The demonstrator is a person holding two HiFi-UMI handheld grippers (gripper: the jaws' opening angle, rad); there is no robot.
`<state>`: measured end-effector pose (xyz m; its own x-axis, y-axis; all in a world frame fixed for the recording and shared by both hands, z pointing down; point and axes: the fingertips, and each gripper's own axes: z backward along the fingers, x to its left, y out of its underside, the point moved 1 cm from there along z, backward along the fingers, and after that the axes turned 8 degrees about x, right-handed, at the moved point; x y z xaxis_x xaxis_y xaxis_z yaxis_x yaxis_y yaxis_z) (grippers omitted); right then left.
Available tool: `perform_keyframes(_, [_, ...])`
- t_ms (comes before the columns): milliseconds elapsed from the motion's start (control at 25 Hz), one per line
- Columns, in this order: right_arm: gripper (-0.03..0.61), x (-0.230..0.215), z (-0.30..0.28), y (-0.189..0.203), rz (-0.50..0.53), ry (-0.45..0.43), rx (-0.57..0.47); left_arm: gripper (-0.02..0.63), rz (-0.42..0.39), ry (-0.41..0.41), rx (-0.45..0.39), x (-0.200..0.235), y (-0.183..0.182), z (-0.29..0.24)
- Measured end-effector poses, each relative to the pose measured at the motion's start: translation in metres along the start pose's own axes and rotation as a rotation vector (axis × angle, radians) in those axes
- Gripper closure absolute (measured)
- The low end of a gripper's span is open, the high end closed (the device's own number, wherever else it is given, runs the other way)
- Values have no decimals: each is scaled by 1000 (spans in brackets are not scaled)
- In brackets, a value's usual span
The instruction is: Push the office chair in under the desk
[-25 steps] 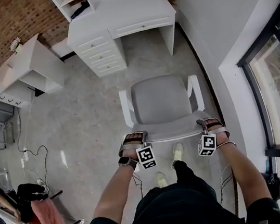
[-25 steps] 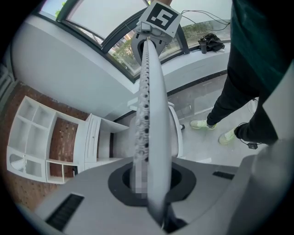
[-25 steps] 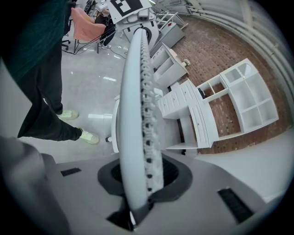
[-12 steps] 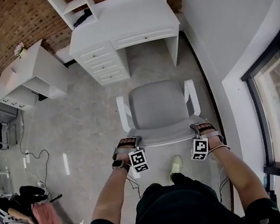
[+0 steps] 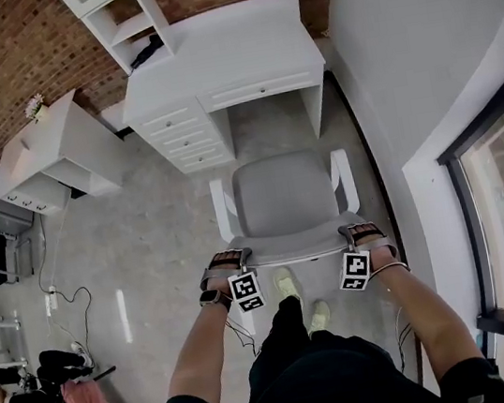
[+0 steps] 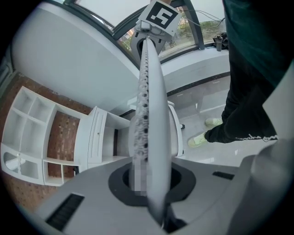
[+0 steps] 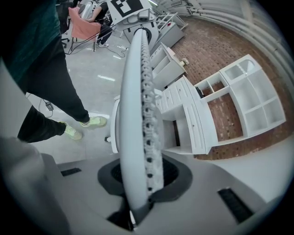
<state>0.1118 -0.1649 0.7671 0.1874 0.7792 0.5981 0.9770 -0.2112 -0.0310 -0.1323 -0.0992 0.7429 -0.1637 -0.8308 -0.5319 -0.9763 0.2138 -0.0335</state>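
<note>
The office chair (image 5: 284,191) stood just short of the white desk (image 5: 229,57), facing its kneehole; my left gripper (image 5: 226,258) and right gripper (image 5: 361,231) were clamped on its backrest's top edge, forearms (image 5: 204,346) stretched forward; grey floor (image 5: 162,229), brick wall (image 5: 1,55) beyond.

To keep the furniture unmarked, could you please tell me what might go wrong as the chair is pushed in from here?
1. The office chair has its left armrest in line with the drawer unit of the desk, and its right armrest with the side leg. The opening looks tight, so either could knock.
2. The left gripper and right gripper clamp only the thin top edge of the backrest; a hard push might make them slip.
</note>
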Motion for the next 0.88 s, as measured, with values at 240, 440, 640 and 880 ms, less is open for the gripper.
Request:
perform_keyframes(240, [511,-41,-37,2,-8,-15,3,589,-8,4,-4,47,-2,-34])
perform_keyframes(440, [511,-83,-67,6,-12,-12,12,589,-17,-2,-15,94,-6,-63])
perform_keyframes(640, [511,-119,-94,7,-33,-27,16,589,-28,-1,-23,137,-8,-89])
perform_keyframes(880, [511,-158,-119,1,-52,-34,3,589,-35,-5,-29,178,-5,-114])
